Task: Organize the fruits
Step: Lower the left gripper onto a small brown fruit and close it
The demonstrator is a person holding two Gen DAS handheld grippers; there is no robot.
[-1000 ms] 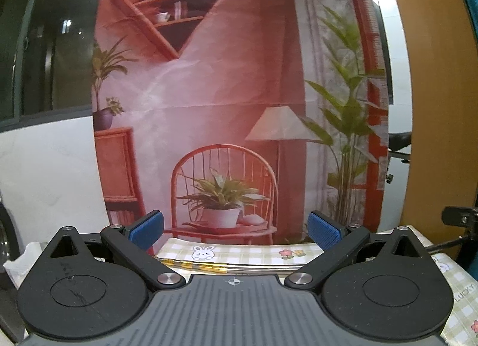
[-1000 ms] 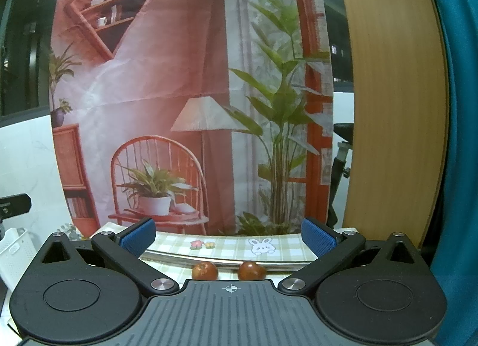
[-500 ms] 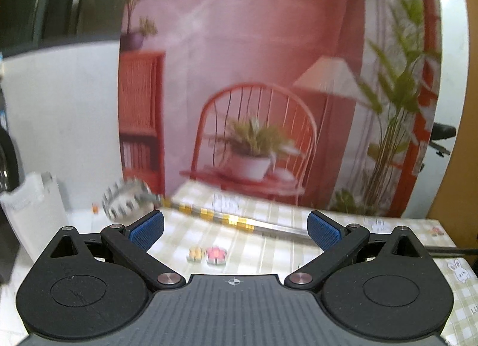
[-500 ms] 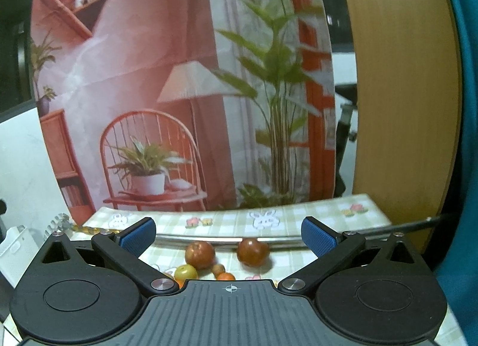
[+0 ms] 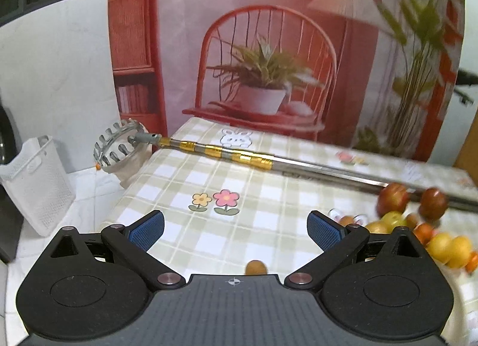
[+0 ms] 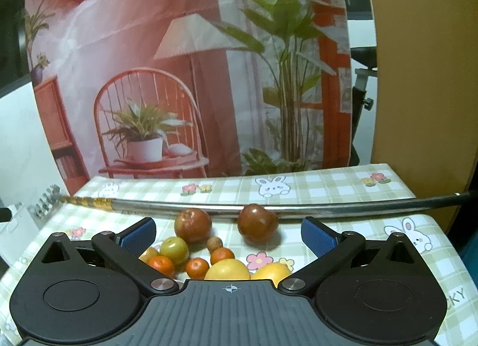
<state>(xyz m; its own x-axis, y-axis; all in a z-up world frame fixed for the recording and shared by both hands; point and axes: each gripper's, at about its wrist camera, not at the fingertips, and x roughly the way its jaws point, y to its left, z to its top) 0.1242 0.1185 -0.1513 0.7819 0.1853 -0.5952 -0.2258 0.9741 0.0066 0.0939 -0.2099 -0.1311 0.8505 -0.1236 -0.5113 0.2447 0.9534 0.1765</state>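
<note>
Both cams now tilted down vs 1 s ago, more checked tablecloth (image 6: 328, 190) showing. Left gripper (image 5: 236, 228) and right gripper (image 6: 228, 234) jaws apart, empty. Fruits (image 6: 209, 250) (round, glossy) clustered just beside a metal pole (image 6: 298, 210).

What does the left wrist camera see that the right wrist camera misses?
Only the left view shows the white perforated plastic basket, the pole's toothed ring head in full, and a small brown fruit near its open left gripper. Only the right view shows the two bunny prints by the open right gripper. Both show the long metal pole, two red apples and the checked tablecloth.
</note>
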